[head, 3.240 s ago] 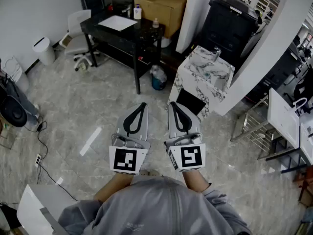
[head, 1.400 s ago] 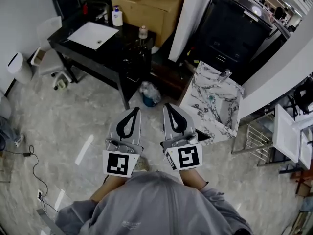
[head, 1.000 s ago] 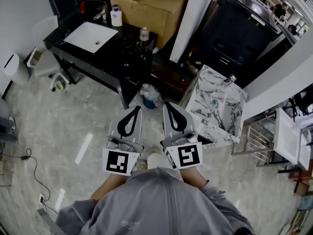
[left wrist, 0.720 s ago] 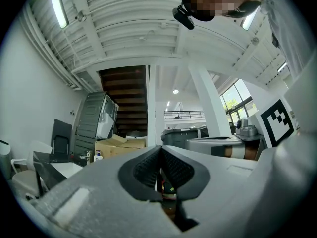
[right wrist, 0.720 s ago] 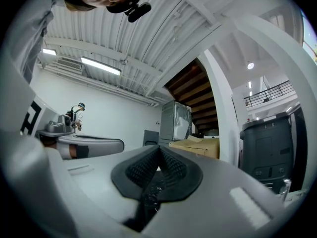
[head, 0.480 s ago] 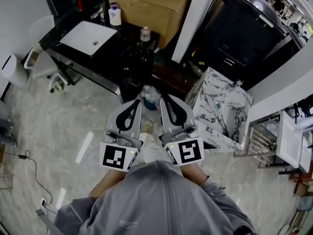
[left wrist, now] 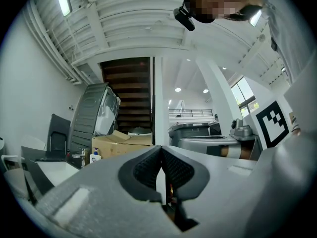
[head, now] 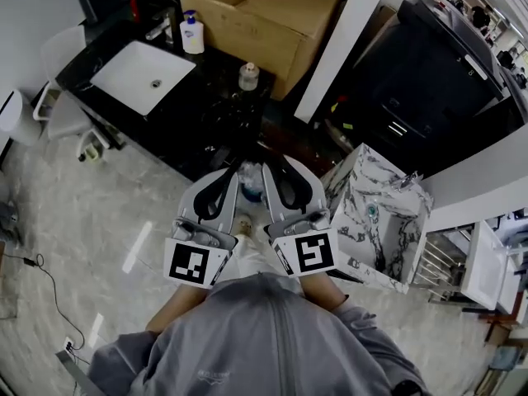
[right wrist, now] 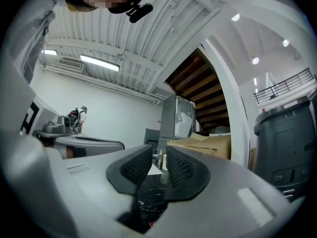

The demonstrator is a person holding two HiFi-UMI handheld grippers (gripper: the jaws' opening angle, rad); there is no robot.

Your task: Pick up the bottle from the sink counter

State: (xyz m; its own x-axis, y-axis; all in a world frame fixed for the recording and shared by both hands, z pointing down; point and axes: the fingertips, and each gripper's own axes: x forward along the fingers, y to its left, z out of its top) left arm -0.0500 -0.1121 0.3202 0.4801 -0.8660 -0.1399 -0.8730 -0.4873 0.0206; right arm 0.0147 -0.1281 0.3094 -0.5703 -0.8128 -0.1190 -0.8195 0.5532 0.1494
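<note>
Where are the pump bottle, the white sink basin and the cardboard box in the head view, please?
pump bottle [head: 191, 38]: head view, on its white body.
white sink basin [head: 128, 77]: head view, on the bare basin floor.
cardboard box [head: 247, 11]: head view, on its top flap.

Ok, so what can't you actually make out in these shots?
Label on the pump bottle: too small in the head view.
Contents of the small bottle: too small in the head view.
Most of the sink counter in the left gripper view: hidden behind the body of the shut left gripper.
Far end of the cardboard box: cut off by the head view's top edge.
</note>
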